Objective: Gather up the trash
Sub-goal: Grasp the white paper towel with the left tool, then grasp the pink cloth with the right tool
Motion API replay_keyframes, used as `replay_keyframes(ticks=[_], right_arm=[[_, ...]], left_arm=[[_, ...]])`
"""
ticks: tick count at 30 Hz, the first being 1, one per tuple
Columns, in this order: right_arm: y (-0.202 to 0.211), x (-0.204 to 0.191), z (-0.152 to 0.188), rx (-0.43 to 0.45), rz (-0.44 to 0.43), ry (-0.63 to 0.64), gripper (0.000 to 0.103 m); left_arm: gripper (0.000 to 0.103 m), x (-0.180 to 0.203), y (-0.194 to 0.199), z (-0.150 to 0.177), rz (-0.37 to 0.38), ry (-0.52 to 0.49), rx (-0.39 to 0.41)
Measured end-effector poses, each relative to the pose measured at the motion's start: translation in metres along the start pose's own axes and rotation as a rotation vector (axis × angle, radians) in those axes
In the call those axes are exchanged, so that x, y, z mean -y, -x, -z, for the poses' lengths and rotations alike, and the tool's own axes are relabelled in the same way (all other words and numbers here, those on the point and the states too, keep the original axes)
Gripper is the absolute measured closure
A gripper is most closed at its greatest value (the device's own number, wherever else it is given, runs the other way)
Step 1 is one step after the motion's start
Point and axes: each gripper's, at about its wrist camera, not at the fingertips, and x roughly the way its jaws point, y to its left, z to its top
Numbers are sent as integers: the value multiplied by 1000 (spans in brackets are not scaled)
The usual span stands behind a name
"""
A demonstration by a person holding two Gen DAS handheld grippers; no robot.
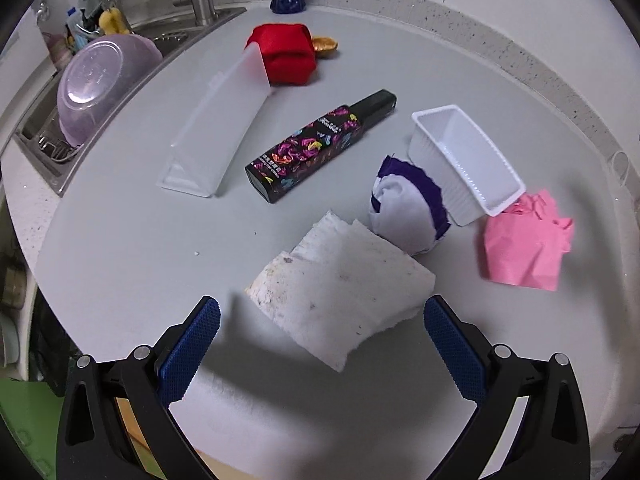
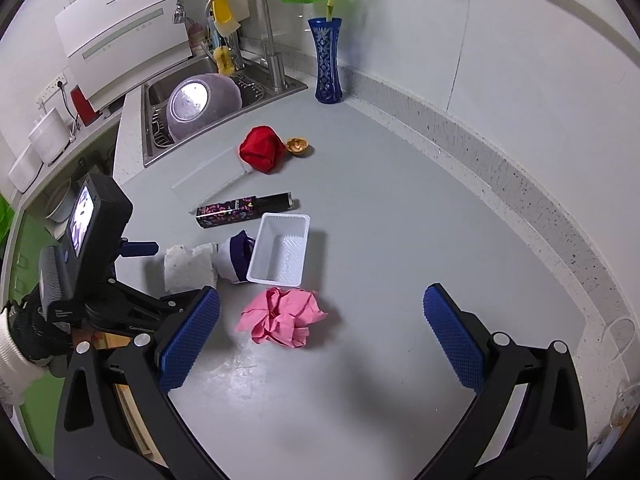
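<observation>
While its two blue pads stand wide apart and grip nothing, the left hand-held gripper [image 1: 322, 354] hovers low over the grey desk [image 1: 120, 248], with a soiled white paper towel [image 1: 340, 292] lying between and just ahead of its fingertips. Whether the right pad touches the towel's edge is hard to say from this angle. Beyond the towel sits a purple-and-white crumpled wad [image 1: 406, 208], touching a white plastic tray [image 1: 464, 160] that leans on its side. A crumpled pink paper [image 1: 524, 240] lies just beside the tray's near corner. Further out rest a black patterned box [image 1: 320, 146], a translucent plastic lid [image 1: 218, 128] and a red cloth bundle [image 1: 284, 54] with a small gold piece [image 1: 325, 45] beside it.

The right hand-held gripper [image 2: 322, 338] is likewise spread wide and empty, above bare desk, the pink paper [image 2: 282, 316] near its left pad. A sink [image 2: 160, 92] holding an upturned purple bowl [image 2: 202, 106] lies at the far left, and a blue vase [image 2: 328, 62] stands by the wall.
</observation>
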Motion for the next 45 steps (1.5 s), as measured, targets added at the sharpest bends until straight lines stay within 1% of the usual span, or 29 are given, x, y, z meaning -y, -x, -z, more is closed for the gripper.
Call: replay_keyframes(ticks=[4, 7, 9, 10, 12, 14, 16, 18, 21, 28, 33, 41, 43, 44, 45], right_arm=[[-6, 4, 1, -13, -8, -5, 3], [-8, 4, 1, -18, -10, -2, 3], [-9, 4, 0, -21, -14, 0, 3], [-10, 5, 0, -23, -14, 1, 3], [-12, 5, -1, -27, -17, 1, 3], [-13, 4, 0, -32, -20, 3, 3], [-15, 2, 1, -38, -25, 5, 3], [-19, 0, 2, -46, -30, 11, 3], [-24, -4, 3, -63, -40, 21, 3], [-49, -13, 10, -118, -52, 49, 3], [-76, -15, 14, -178, -61, 63, 3], [-106, -27, 14, -246, -77, 118, 4], [-110, -30, 14, -258, -89, 124, 13], [-113, -31, 14, -272, -87, 131, 27], [-116, -32, 14, -285, -87, 137, 36]], left_arm=[[5, 3, -7, 0, -7, -6, 9], [5, 4, -8, 0, 11, -5, 19], [8, 5, -10, -5, 23, -6, 25], [15, 5, -10, -5, 33, -4, 23], [19, 5, -10, -6, 34, 2, 25], [29, 0, -8, -8, 38, 17, 29], [33, -3, -6, -9, 59, 30, 28], [37, -6, -2, -8, 63, 30, 32], [45, -7, 5, -7, 71, 49, 37], [47, -13, 29, 0, 84, 88, 56], [48, -18, 45, 3, 98, 127, 79], [48, -25, 65, 6, 87, 162, 114], [48, -27, 68, 8, 89, 170, 117], [48, -28, 70, 9, 88, 173, 117], [48, -29, 70, 9, 88, 176, 118]])
